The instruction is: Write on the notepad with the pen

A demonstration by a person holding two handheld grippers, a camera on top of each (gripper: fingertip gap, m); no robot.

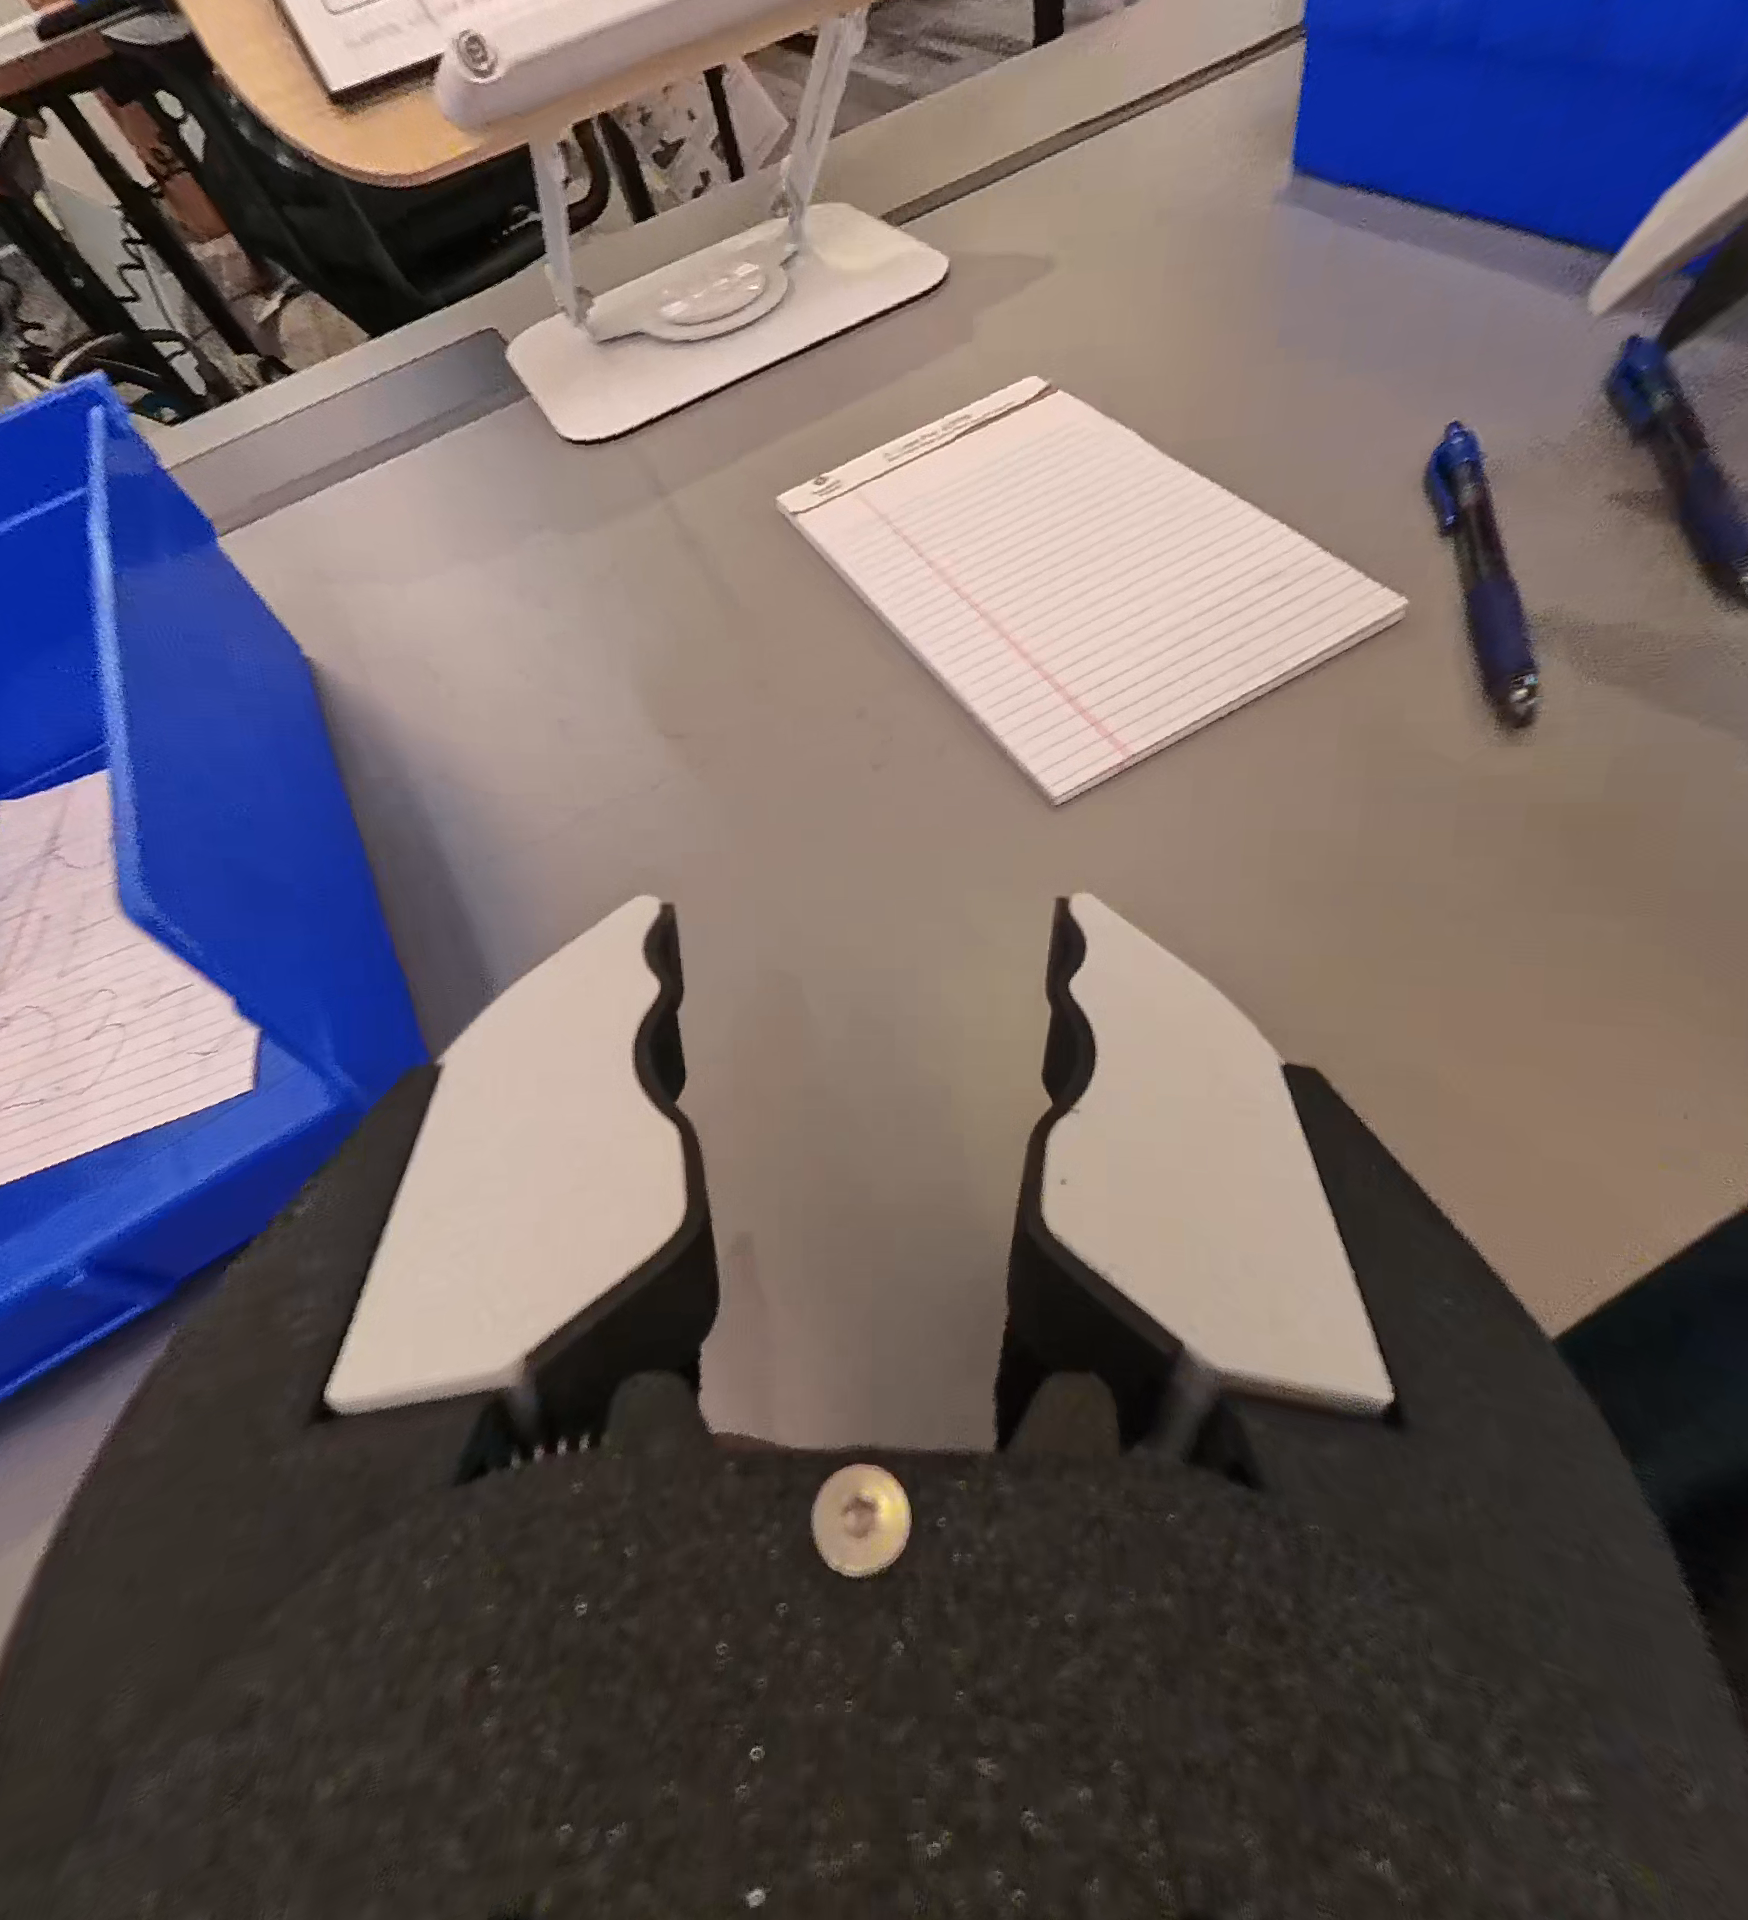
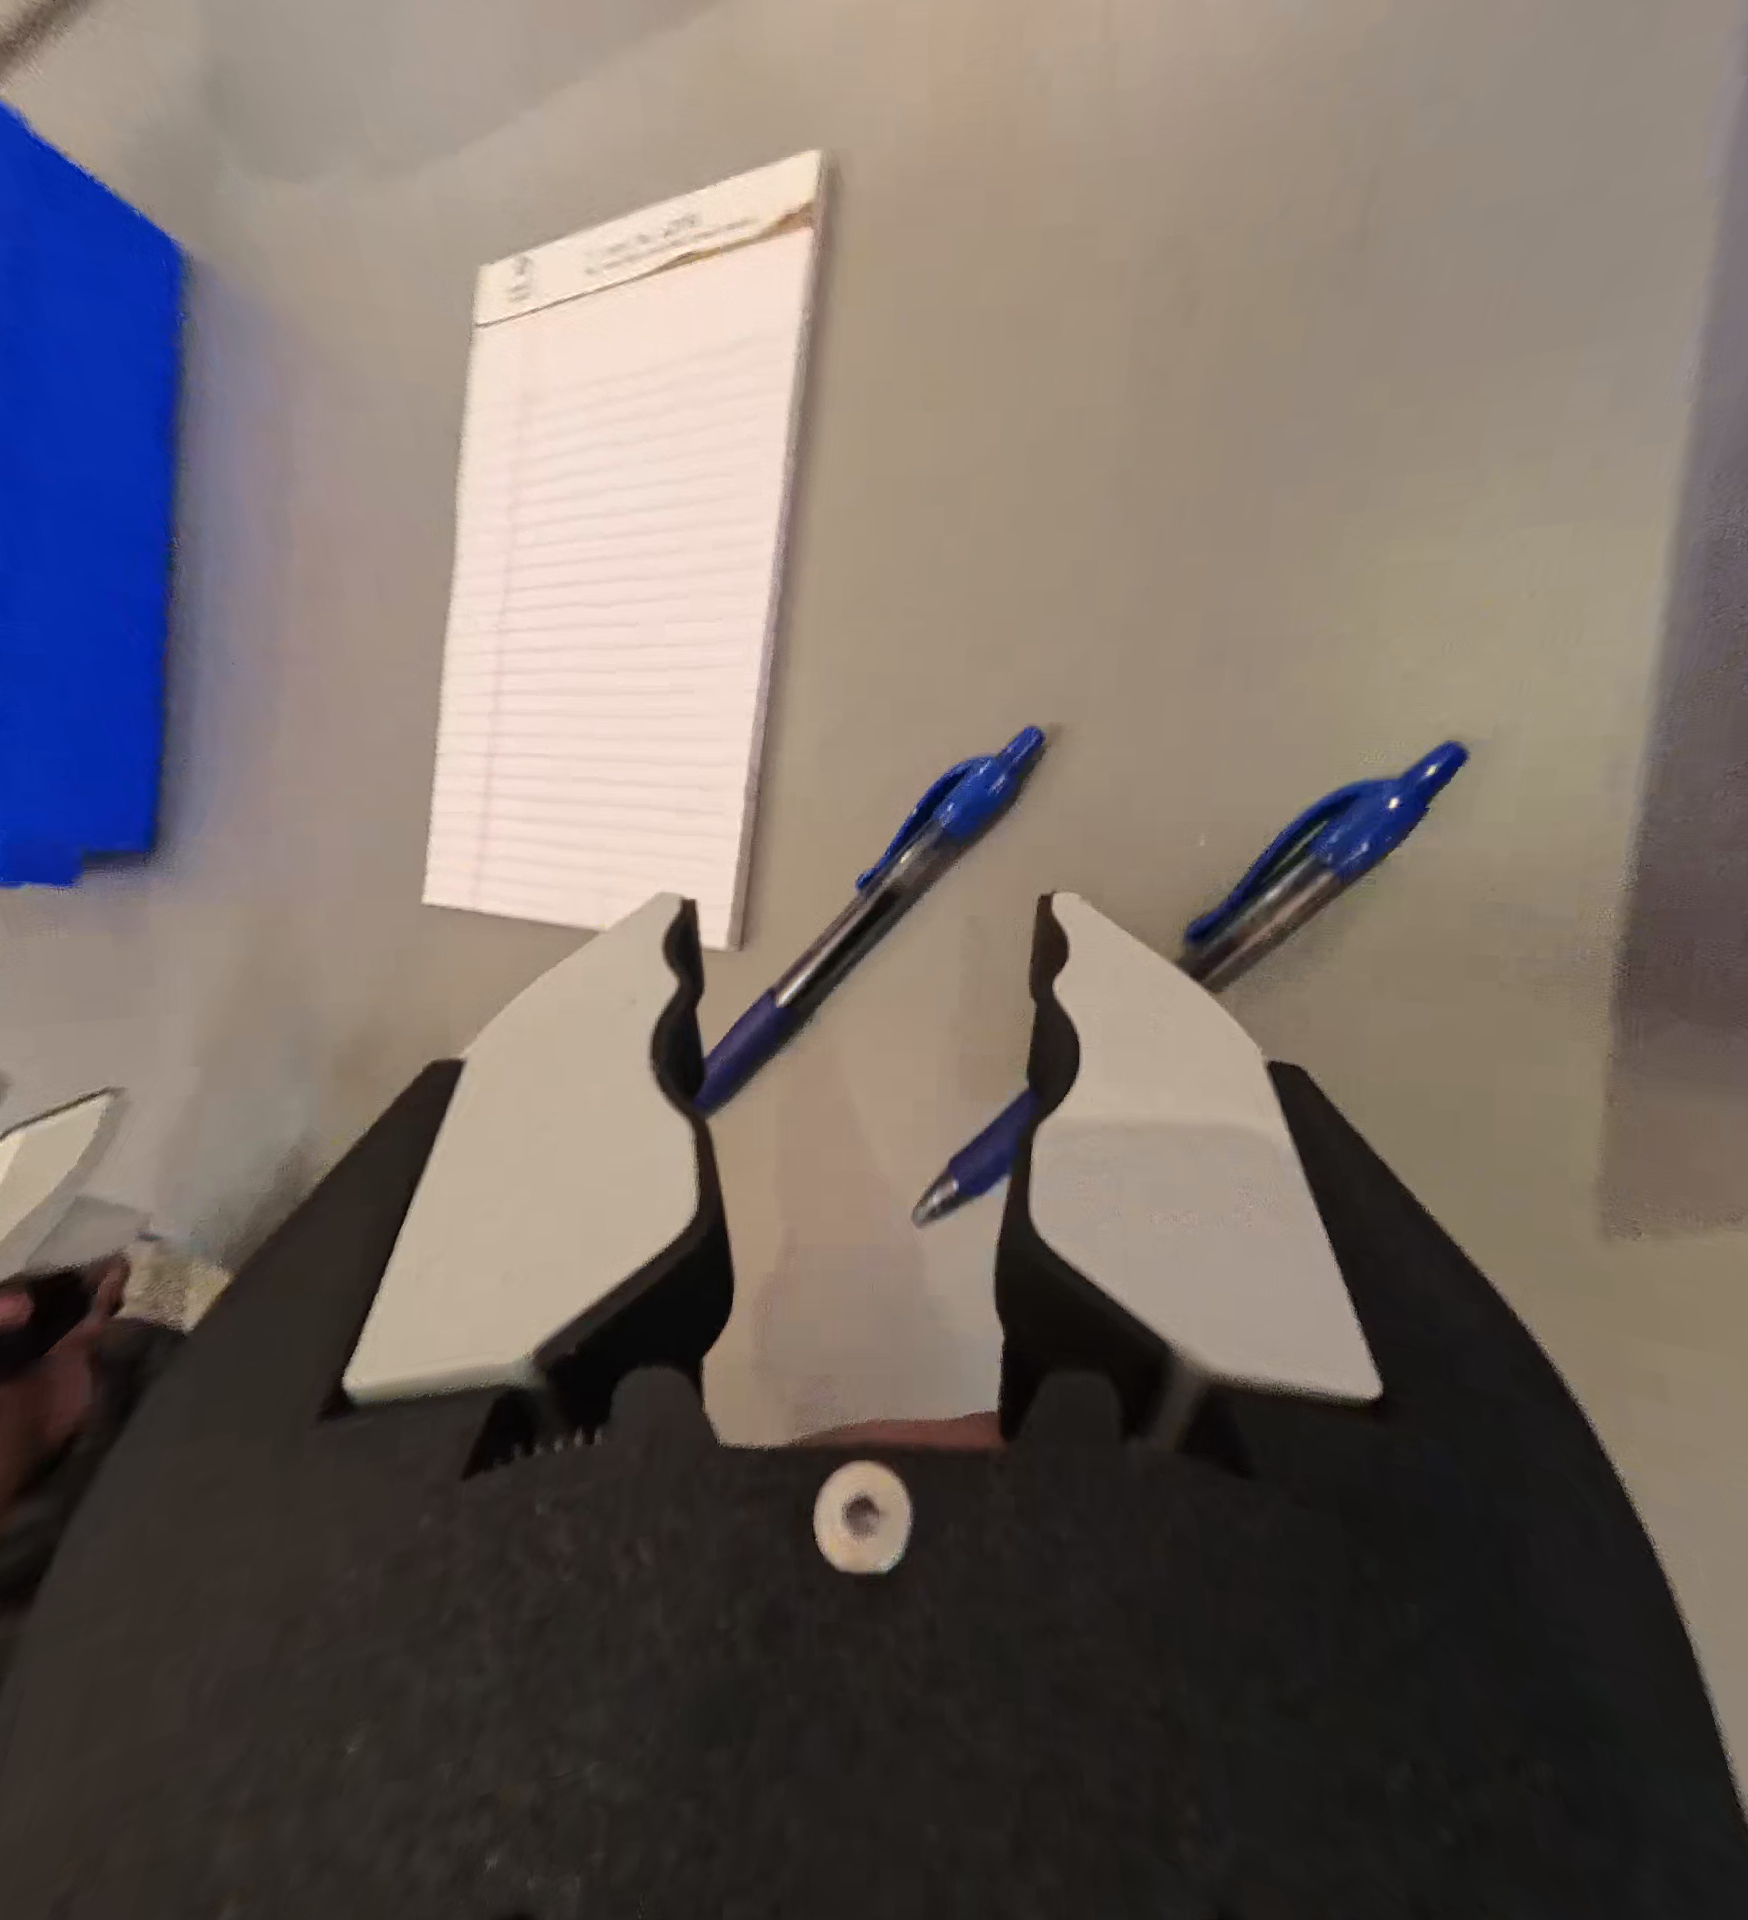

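Observation:
A white lined notepad (image 1: 1088, 582) lies flat on the grey table (image 1: 641, 727), ahead and a little right of my left gripper (image 1: 865, 914), which is open, empty and above the table. Two blue pens lie right of the pad: one near it (image 1: 1483, 571), one farther right (image 1: 1691, 478). In the right wrist view my right gripper (image 2: 865, 914) is open and empty, hovering over both pens. The left pen (image 2: 880, 904) runs behind its left finger. The right pen (image 2: 1327, 862) runs under its right finger. The notepad (image 2: 631, 561) lies beyond.
A blue bin (image 1: 174, 831) holding a scribbled lined sheet (image 1: 49, 997) stands at the left. Another blue bin (image 1: 1535, 104) stands at the back right. A white stand (image 1: 724, 312) sits behind the pad. The left gripper's fingers (image 2: 18, 1174) and a hand show at the right view's left edge. My right gripper is the nearer one to the left pen (image 2: 880, 904): about 5 cm, against 25 cm. It is also in sight in the left wrist view (image 1: 1477, 522).

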